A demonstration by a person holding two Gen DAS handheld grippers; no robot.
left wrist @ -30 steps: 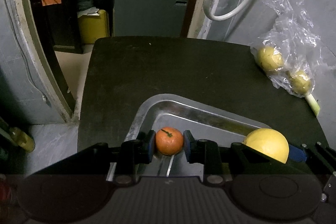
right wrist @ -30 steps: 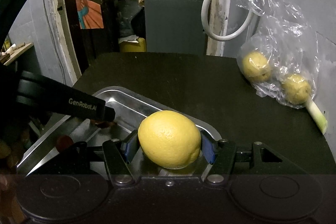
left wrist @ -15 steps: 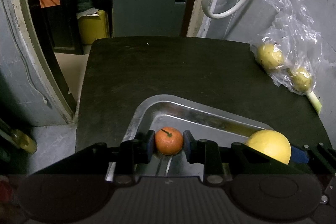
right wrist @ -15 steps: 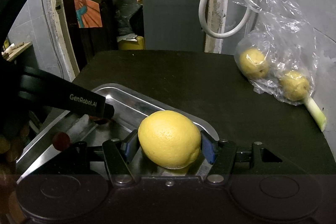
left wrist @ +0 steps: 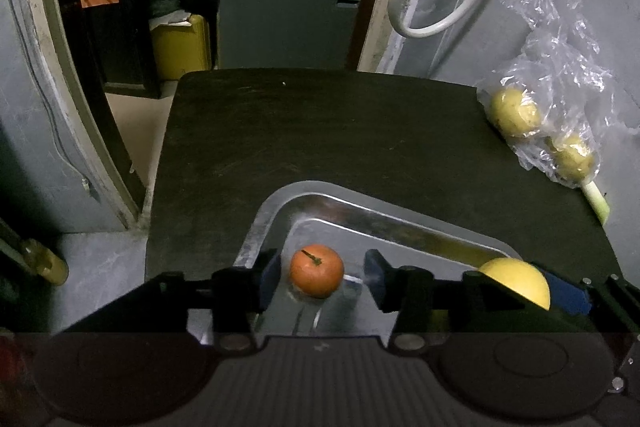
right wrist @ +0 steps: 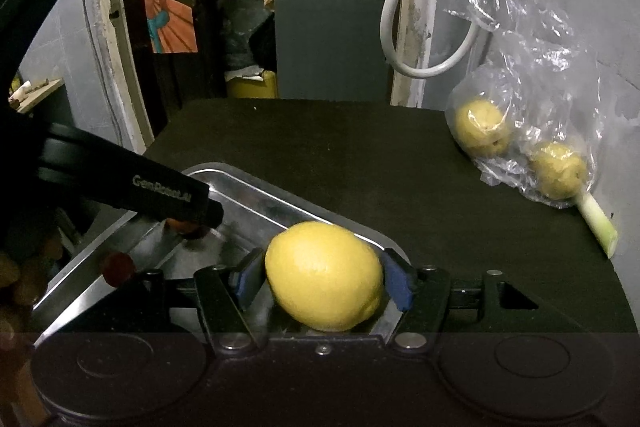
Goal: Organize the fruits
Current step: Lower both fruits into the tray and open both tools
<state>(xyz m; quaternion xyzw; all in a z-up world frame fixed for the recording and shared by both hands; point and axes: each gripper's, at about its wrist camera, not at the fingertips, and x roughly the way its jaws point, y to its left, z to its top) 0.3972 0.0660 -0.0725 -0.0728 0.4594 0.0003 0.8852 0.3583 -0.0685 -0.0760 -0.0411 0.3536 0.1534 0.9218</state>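
Tangerine (left wrist: 316, 270) in tray (left wrist: 280, 211), lemon (right wrist: 323, 275) to its right, bagged fruit (right wrist: 520, 147) far right on table (left wrist: 340, 131)

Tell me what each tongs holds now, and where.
Left tongs: open, small orange fruit loose between. Right tongs: pads beside the lemon; contact unclear.

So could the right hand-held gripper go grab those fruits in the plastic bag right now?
Probably not yet: the right hand-held gripper is full with the lemon, though the path to the plastic bag looks open.
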